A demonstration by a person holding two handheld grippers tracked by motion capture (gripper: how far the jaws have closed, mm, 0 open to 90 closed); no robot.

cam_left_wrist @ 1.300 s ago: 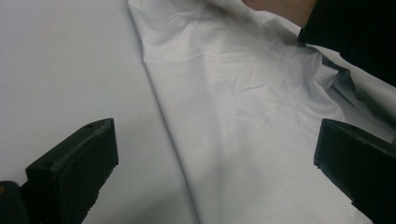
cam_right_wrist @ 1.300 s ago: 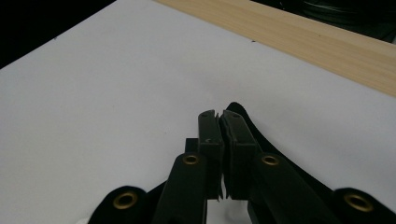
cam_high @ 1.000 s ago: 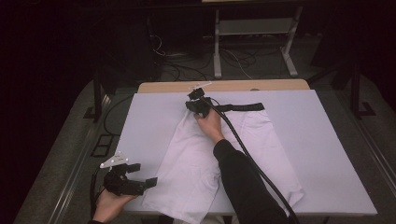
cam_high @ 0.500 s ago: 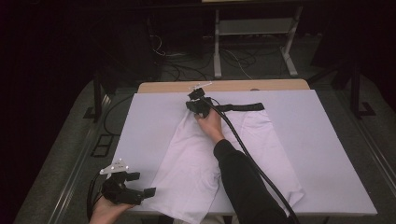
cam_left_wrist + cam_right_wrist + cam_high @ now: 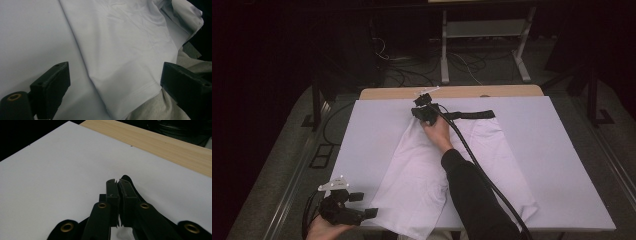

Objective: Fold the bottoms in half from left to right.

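One white garment (image 5: 447, 170) with a black waistband (image 5: 472, 115) lies spread on the white table cover (image 5: 562, 165), waistband toward the far edge, hem at the near edge and slightly overhanging it. Bare cover lies open on both sides of it; a strip of wooden tabletop (image 5: 492, 91) shows beyond. Two grippers counted. The right gripper (image 5: 117, 185) is clenched at the waistband's left end; whether cloth is pinched cannot be told. The left gripper (image 5: 362, 205) sits at the near left corner, released, jaws just closing slightly, straddling the hem (image 5: 130, 95) without pressing it.
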